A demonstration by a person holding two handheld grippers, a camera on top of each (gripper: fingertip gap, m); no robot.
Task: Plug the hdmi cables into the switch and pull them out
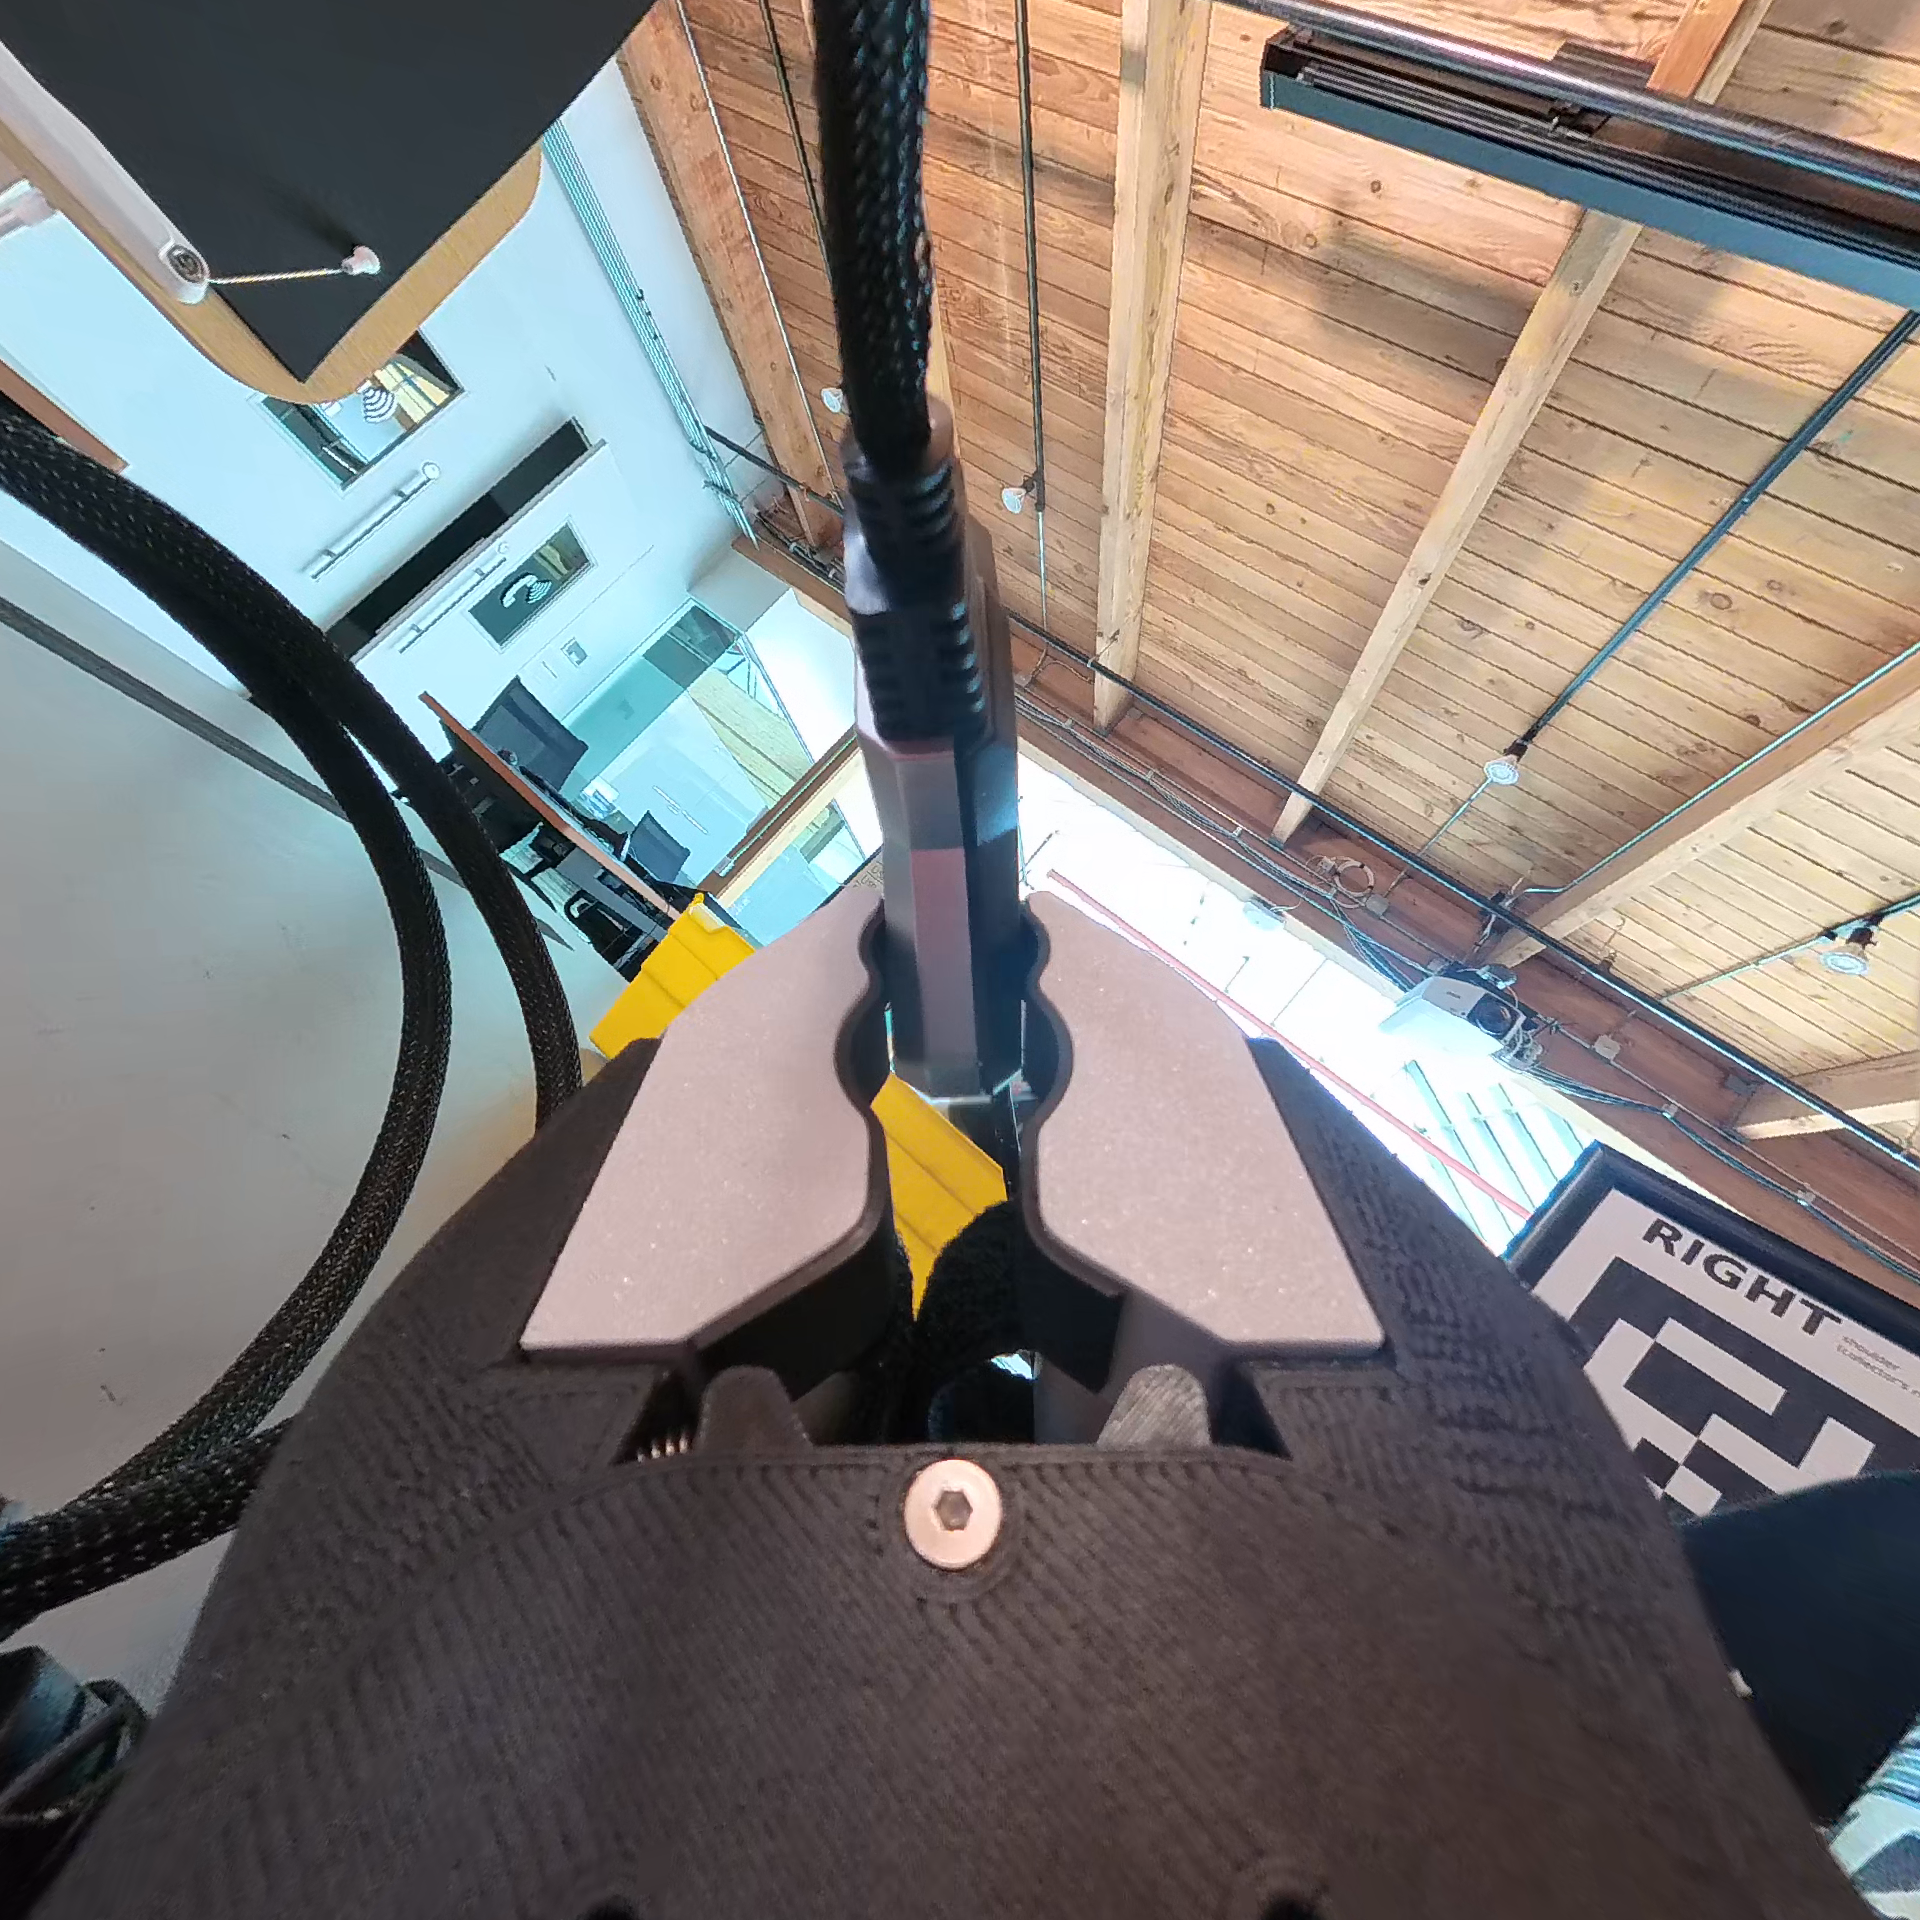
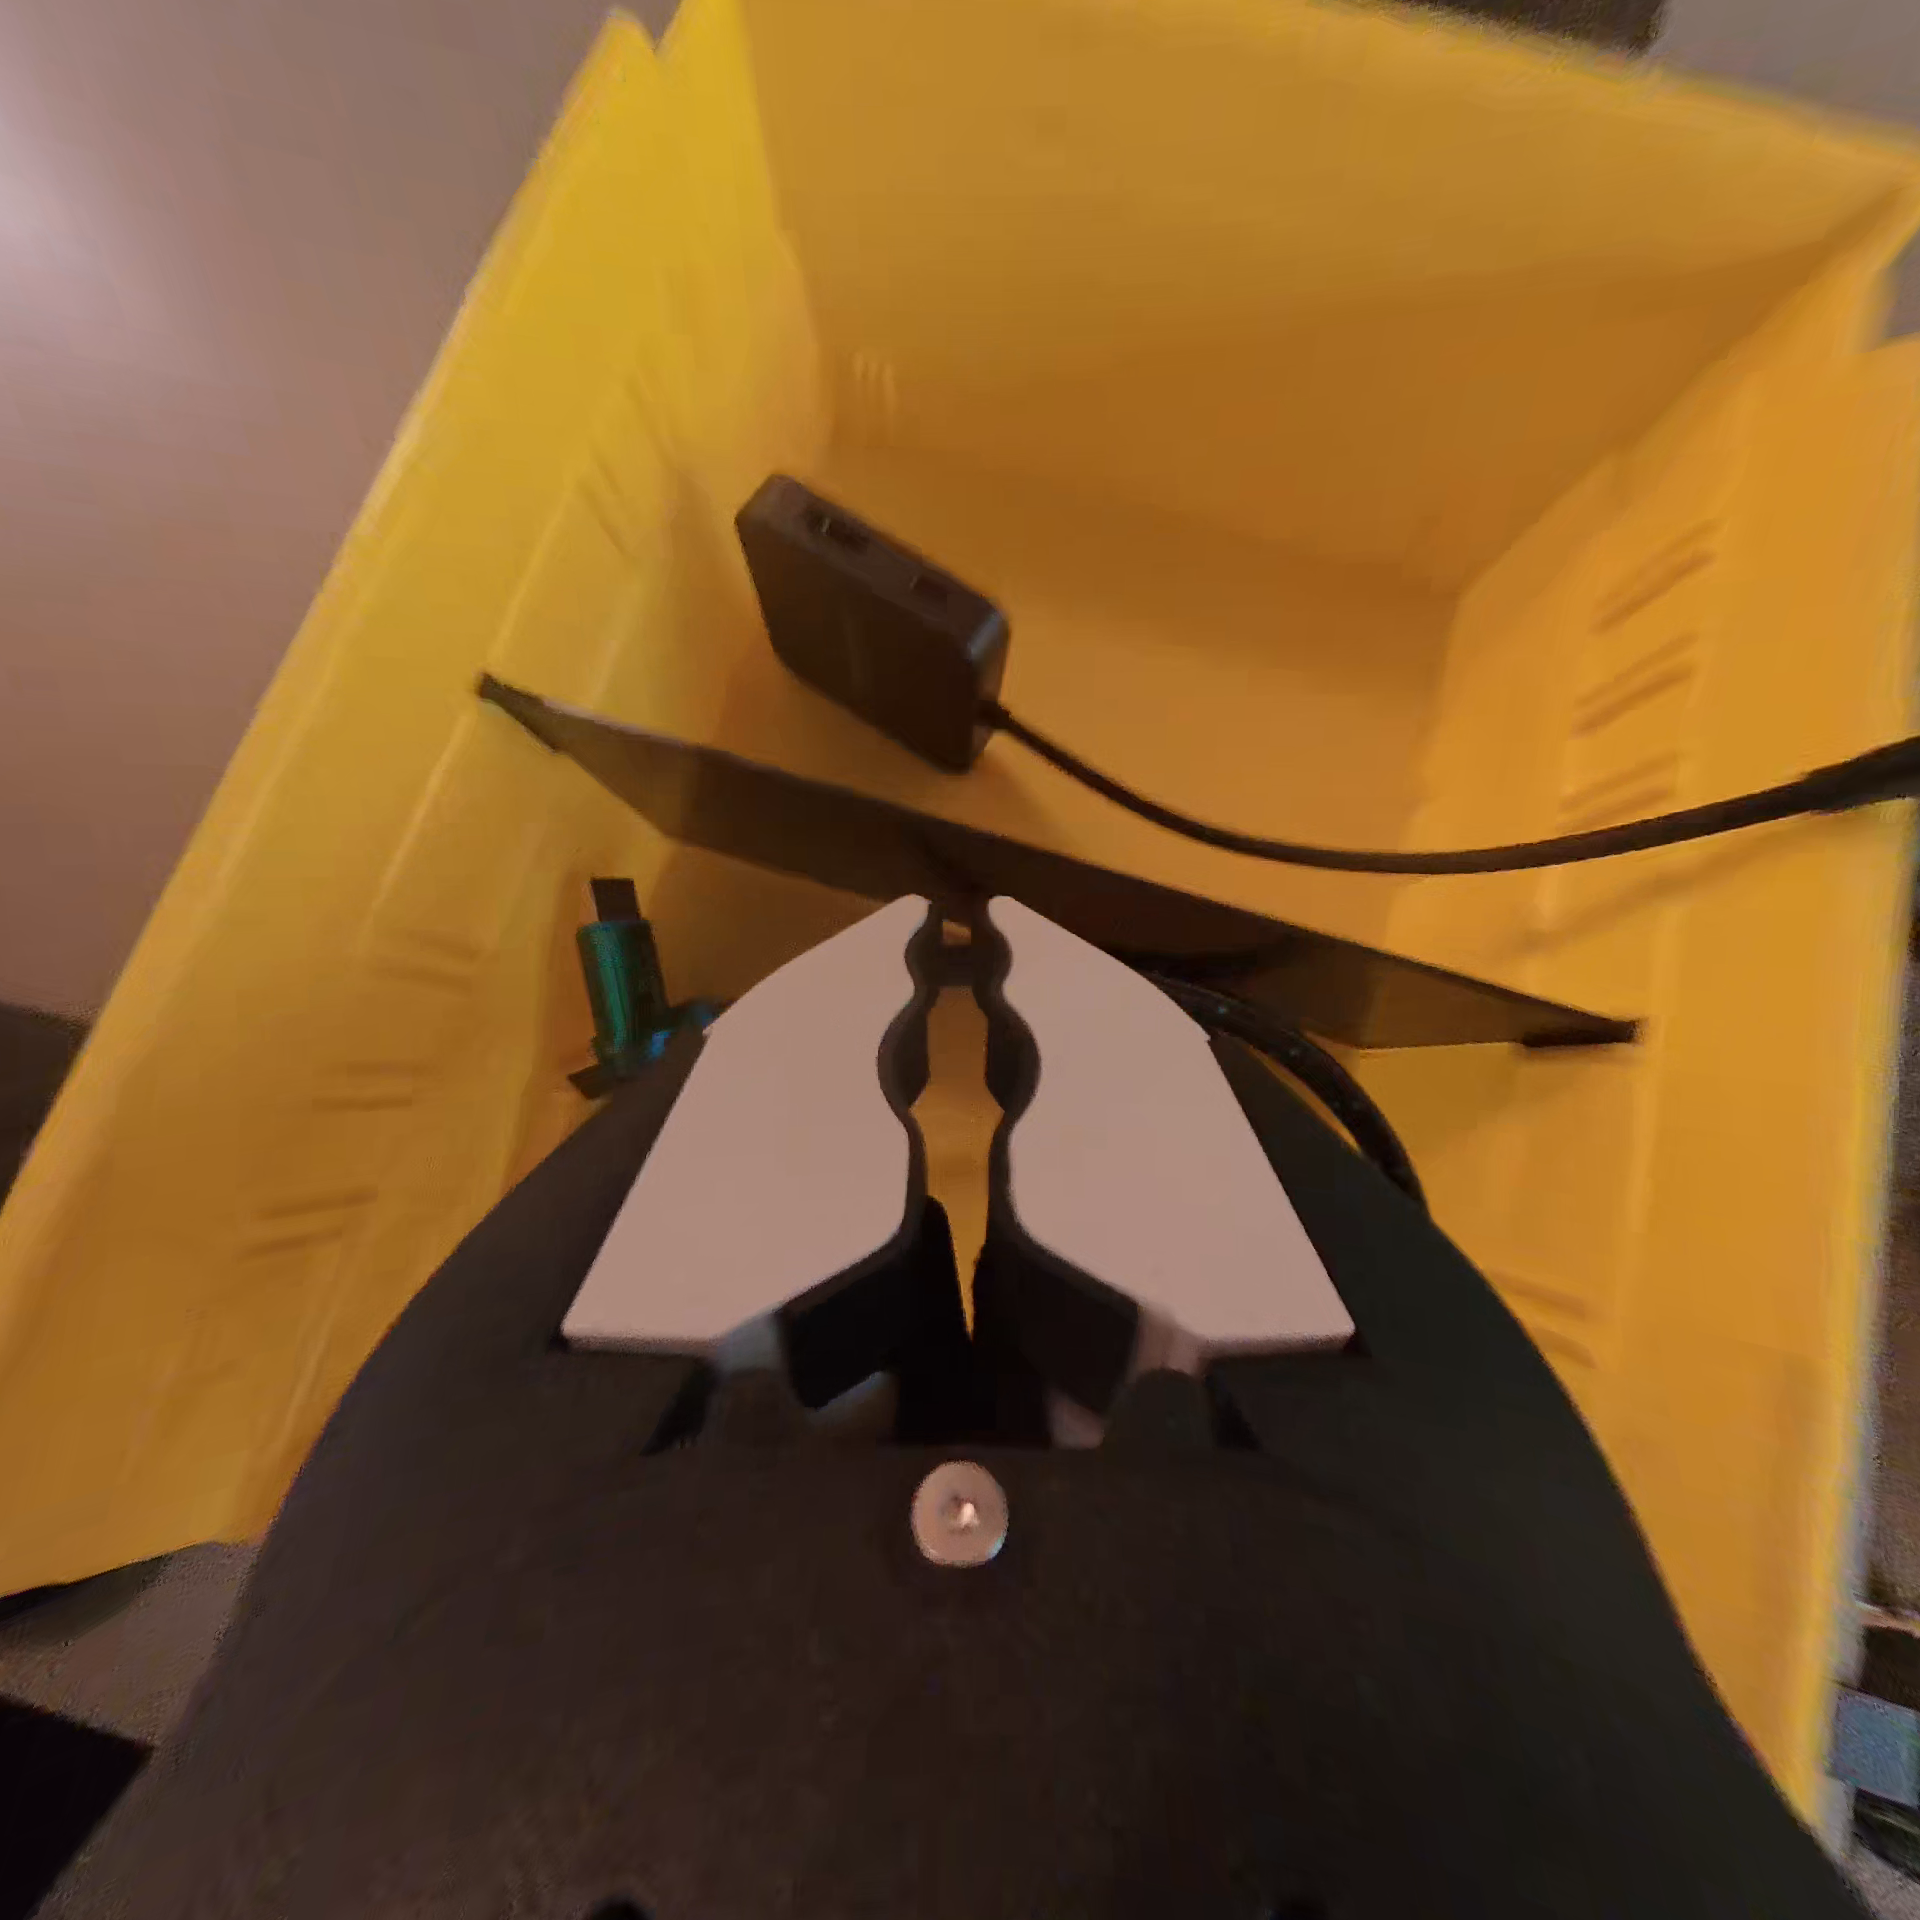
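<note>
The cable (image 1: 868, 208) runs off the top edge. The plug (image 1: 940, 935) tip hides behind the pads (image 1: 727, 1132). The switch (image 2: 873, 618) looks blurred.

Sharp and daylit in the left wrist view, glaring window (image 1: 1195, 914); motion-blurred, dimmer, warm-toned yellow bin (image 2: 1143, 312); fisheye-bent edges.

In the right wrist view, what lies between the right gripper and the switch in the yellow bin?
A black divider crosses the bin between the right gripper and the switch, as the right wrist view shows.

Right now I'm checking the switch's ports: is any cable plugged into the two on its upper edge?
No: the black switch lies in the yellow bin with both upper-edge ports showing open.
</note>
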